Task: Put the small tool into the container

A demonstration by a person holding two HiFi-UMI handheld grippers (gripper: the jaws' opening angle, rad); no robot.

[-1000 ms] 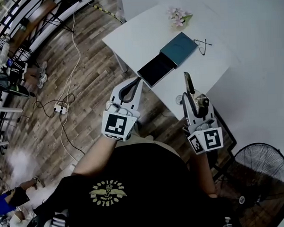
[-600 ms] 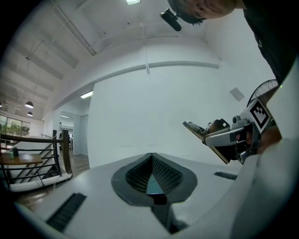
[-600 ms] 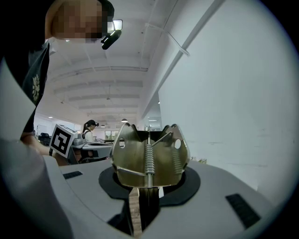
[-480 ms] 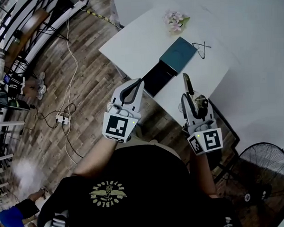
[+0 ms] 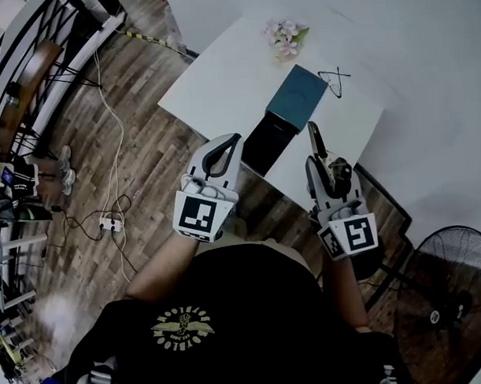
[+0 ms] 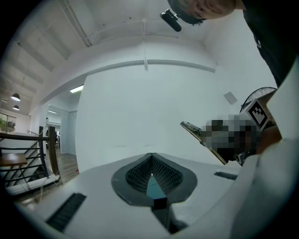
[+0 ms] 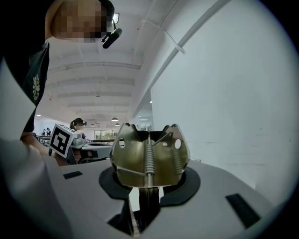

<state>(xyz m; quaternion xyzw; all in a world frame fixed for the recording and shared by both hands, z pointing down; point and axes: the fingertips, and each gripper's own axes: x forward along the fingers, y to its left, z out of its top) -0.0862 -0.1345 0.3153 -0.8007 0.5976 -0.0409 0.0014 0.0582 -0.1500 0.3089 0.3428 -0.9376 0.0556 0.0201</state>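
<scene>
**No Legible Writing**

Yellow lettering on the shirt emblem (image 5: pixel 182 329), at 6 o'clock in the head view, was too small to read. The cube (image 5: pixel 200 215) on the left gripper (image 5: pixel 232 142) and the cube (image 5: pixel 350 236) on the right gripper (image 5: pixel 312 131) bore only black-and-white square patterns.

Flowers (image 5: pixel 282 35), glasses (image 5: pixel 332 79) beyond container (image 5: pixel 298 96) (front free).

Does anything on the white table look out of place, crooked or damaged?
Nothing is spilled or broken. Only the black drawer stands slid out of the teal rectangular box, reaching close to the edge of the white table. The right gripper grips a brass-coloured metal spring clip.
</scene>
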